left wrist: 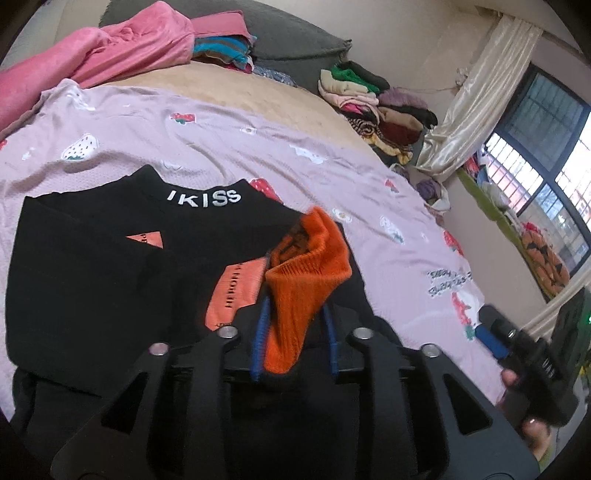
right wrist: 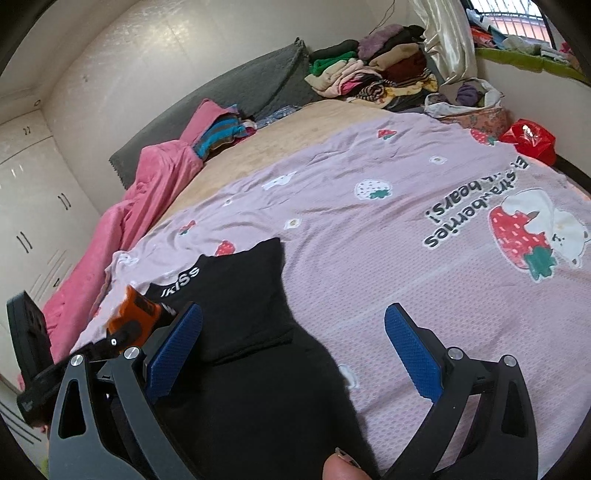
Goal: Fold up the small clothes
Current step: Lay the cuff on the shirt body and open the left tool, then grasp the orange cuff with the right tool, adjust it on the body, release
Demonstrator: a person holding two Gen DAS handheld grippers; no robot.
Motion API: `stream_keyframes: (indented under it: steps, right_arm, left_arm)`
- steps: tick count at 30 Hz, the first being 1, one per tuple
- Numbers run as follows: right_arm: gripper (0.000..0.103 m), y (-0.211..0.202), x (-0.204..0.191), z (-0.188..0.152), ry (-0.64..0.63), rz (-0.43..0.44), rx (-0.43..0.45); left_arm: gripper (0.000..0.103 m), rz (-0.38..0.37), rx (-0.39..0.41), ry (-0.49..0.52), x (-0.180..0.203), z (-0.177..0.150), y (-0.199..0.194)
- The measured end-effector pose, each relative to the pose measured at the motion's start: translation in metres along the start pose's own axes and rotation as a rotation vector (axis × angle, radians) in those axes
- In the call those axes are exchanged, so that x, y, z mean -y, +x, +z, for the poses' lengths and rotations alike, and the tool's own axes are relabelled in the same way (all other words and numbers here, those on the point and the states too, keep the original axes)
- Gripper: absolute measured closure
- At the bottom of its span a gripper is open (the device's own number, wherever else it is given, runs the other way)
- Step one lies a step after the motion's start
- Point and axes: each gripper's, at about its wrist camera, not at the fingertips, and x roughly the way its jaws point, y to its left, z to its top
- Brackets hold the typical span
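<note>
Nearest the left wrist camera, the left gripper [left wrist: 293, 325] has its blue pads [left wrist: 259, 332] narrowly apart on either side of an orange knit cuff [left wrist: 306, 280], though whether they still press it I cannot tell; the cuff belongs to the black top [left wrist: 92, 280] lettered "IKISS", which lies on a lilac strawberry-print sheet [left wrist: 258, 147]. From left to right behind it lie a pink blanket [left wrist: 110, 48], a grey cushion [left wrist: 291, 33], a heap of mixed clothes [left wrist: 376, 107] and a cream curtain [left wrist: 476, 96] by the window [left wrist: 546, 147]. The right gripper [right wrist: 295, 343] stands wide open and empty, its left finger over the black top's edge.
</note>
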Motion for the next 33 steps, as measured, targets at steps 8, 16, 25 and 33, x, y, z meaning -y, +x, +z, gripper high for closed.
stream_keyframes:
  steps: [8,16,25,33]
  right_arm:
    - [0.005,0.006,0.001,0.003,0.014,-0.017,-0.010]
    - [0.014,0.052,-0.048,-0.018,-0.138,0.059,-0.178]
    - [0.032,0.124,-0.094,-0.031,-0.301,0.031,-0.317]
    - [0.094,0.112,-0.113,-0.033,-0.359,0.152,-0.261]
  left_arm:
    - [0.042,-0.083,-0.032,0.045,0.003,0.000,0.005]
    - [0.024,0.081,0.034,0.013,-0.038,0.019,-0.012]
    - [0.020,0.258,0.068,-0.124,-0.112,0.034,-0.036]
    - [0.020,0.307,0.141,-0.234,-0.153,0.036,-0.065]
